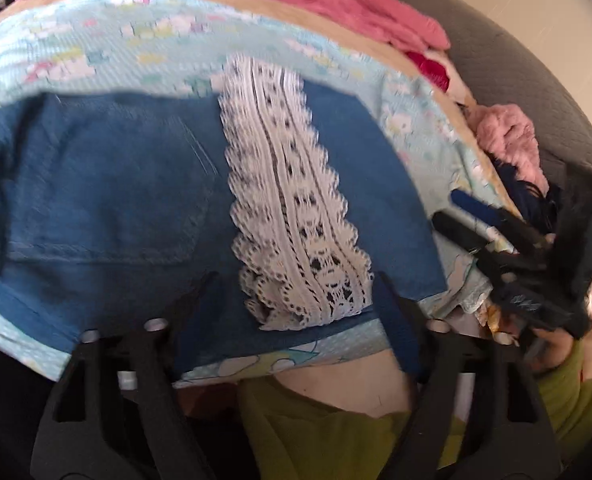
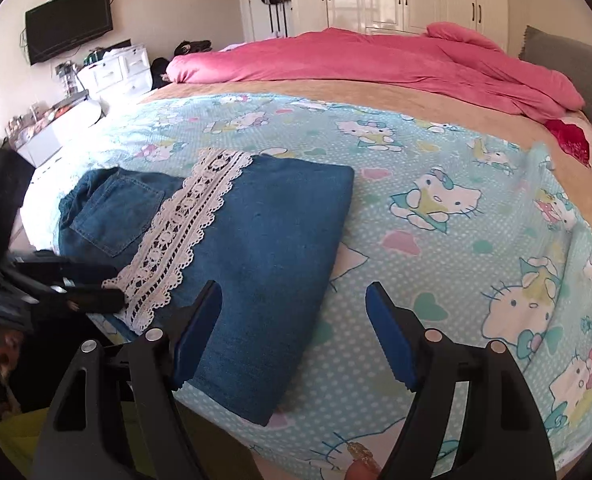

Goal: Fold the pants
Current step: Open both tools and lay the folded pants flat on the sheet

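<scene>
Both sets of jaws stand spread apart with nothing between them. The left gripper (image 1: 292, 300) hangs low over the pants (image 1: 108, 200), its tips framing the near end of the white lace strip (image 1: 288, 208) at about 6 o'clock in its view. The right gripper (image 2: 294, 320) hovers at the bed's near edge; its left fingertip overlaps the denim while the other is over the bedsheet (image 2: 436, 208).

The pants (image 2: 264, 248) lie folded into a compact flat rectangle on the sheet, back pocket up, lace running diagonally across them. They sit from 9 to 12 o'clock of the right jaws. Judging by the tidy stack and empty jaws, the folding looks essentially done, with perhaps a final smoothing or one more fold left.
</scene>
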Motion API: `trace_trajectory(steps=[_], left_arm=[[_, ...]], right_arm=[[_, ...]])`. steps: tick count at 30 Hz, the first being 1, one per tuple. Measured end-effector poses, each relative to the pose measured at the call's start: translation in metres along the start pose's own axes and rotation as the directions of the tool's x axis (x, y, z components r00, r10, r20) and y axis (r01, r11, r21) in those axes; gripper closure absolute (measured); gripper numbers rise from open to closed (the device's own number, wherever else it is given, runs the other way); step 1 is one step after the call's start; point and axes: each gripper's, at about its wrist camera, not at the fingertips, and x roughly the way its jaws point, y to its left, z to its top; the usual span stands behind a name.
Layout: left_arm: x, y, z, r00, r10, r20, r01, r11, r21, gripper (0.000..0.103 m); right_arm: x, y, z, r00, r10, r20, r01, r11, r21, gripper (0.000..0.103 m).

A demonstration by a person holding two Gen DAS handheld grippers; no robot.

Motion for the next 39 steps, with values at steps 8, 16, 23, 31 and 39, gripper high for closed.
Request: trace_trajectory(steps=[8, 16, 23, 31, 39], left_arm=[[-0.011, -0.004, -0.003, 0.998, 0.045, 0.032, -0.046, 0.998, 0.038, 0.098], [-0.014, -0.008, -0.014, 0.984, 0.176, 0.019, -0.177, 0.981, 0.082, 0.094], [-0.011, -0.009, -0.015, 0.979, 0.202, 0.012, -0.203, 0.975, 0.095, 0.089], [-0.012, -0.009, -0.016, 0.977, 0.213, 0.012, -0.213, 0.973, 0.093, 0.069], [-0.016, -0.008, -0.018, 0.973, 0.228, 0.025, -0.230, 0.969, 0.092, 0.050]], right_arm=[[-0.015, -0.008, 0.008, 0.999, 0.020, 0.050, -0.021, 1.000, 0.019, 0.030], [-0.005, 0.003, 0.014, 0.998, 0.045, 0.035, -0.044, 0.999, -0.026, 0.030], [0.003, 0.001, 0.009, 0.998, 0.061, 0.001, -0.061, 0.998, -0.025, 0.030], [0.016, 0.033, -0.003, 0.995, 0.087, -0.058, -0.094, 0.985, -0.147, 0.030], [0.038, 0.033, -0.019, 0.988, 0.025, -0.149, -0.051, 0.983, -0.174, 0.030]])
